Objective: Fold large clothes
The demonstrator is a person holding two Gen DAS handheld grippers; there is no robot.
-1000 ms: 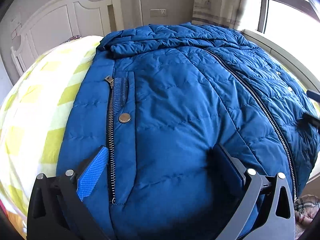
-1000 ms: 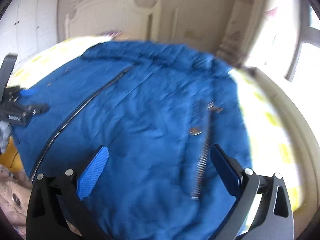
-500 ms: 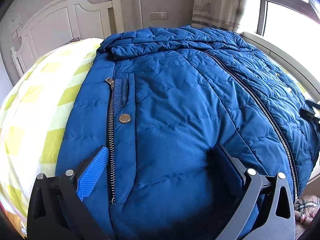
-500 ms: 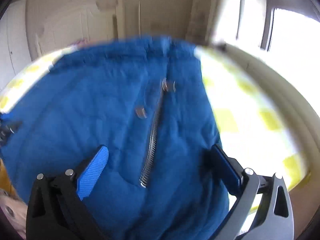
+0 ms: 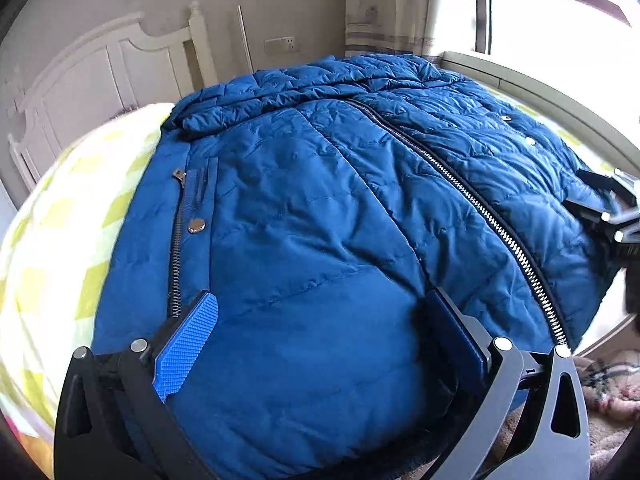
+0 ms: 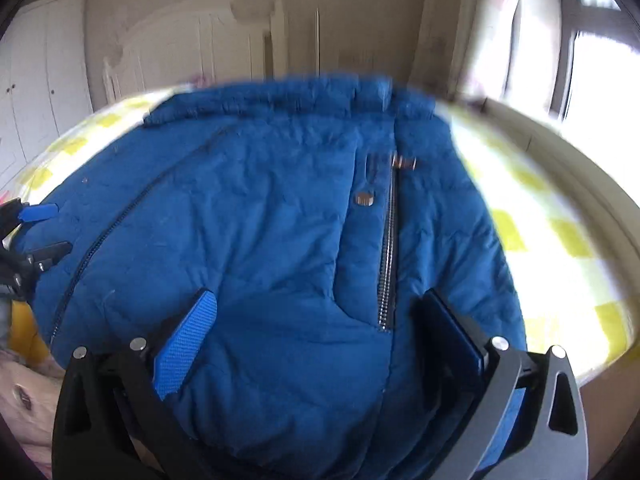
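A large blue quilted jacket (image 5: 320,208) lies front up on the bed, its main zipper (image 5: 472,200) closed and running towards the collar at the far end. My left gripper (image 5: 320,332) is open over the hem, beside the left pocket zipper (image 5: 176,264). In the right wrist view the same jacket (image 6: 260,240) fills the frame, and my right gripper (image 6: 320,328) is open over the hem by the right pocket zipper (image 6: 386,264). Each gripper shows at the edge of the other's view: the right one (image 5: 612,216), the left one (image 6: 32,236). Neither holds cloth.
The bed has a yellow and white checked sheet (image 5: 60,240) and a white headboard (image 5: 100,80) at the far end. A window (image 5: 560,20) with a curtain stands to the right. Patterned cloth (image 5: 612,380) lies on the floor at the lower right.
My right gripper has swung across the hem towards the right pocket zipper, its view still blurred. My left gripper has shifted a little, and the right gripper shows more at its view's right edge.
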